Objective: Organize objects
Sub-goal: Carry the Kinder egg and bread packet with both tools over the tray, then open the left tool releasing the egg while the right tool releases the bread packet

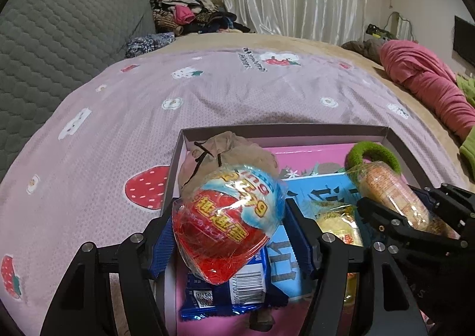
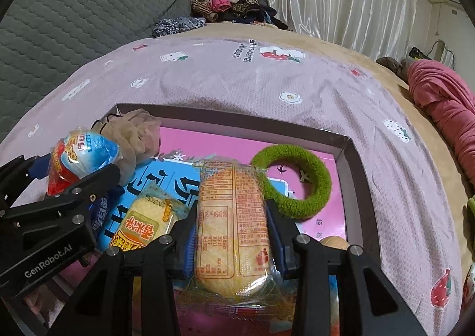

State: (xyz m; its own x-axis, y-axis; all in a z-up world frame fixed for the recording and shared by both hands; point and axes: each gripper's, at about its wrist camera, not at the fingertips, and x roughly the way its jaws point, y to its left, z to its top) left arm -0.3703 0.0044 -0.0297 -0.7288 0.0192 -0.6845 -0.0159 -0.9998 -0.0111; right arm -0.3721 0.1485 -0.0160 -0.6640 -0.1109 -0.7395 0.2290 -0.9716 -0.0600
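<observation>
My left gripper (image 1: 228, 217) is shut on a red and blue egg-shaped snack pack (image 1: 225, 223) and holds it over the left end of the open box (image 1: 285, 131). My right gripper (image 2: 231, 217) is shut on a long orange rice-cracker pack (image 2: 231, 223) above the box's middle. In the right wrist view the left gripper (image 2: 80, 178) with the egg pack (image 2: 80, 157) is at the left. In the left wrist view the right gripper (image 1: 400, 208) with the cracker pack (image 1: 389, 190) is at the right.
The box (image 2: 354, 175) lies on a pink strawberry-print bedspread (image 1: 207, 92). It holds a beige drawstring pouch (image 1: 231, 151), a green fuzzy ring (image 2: 294, 181), a blue book (image 1: 317, 187), a yellow snack pack (image 2: 148, 217) and a blue wrapper (image 1: 231, 294). A pink garment (image 1: 427, 80) lies at the right.
</observation>
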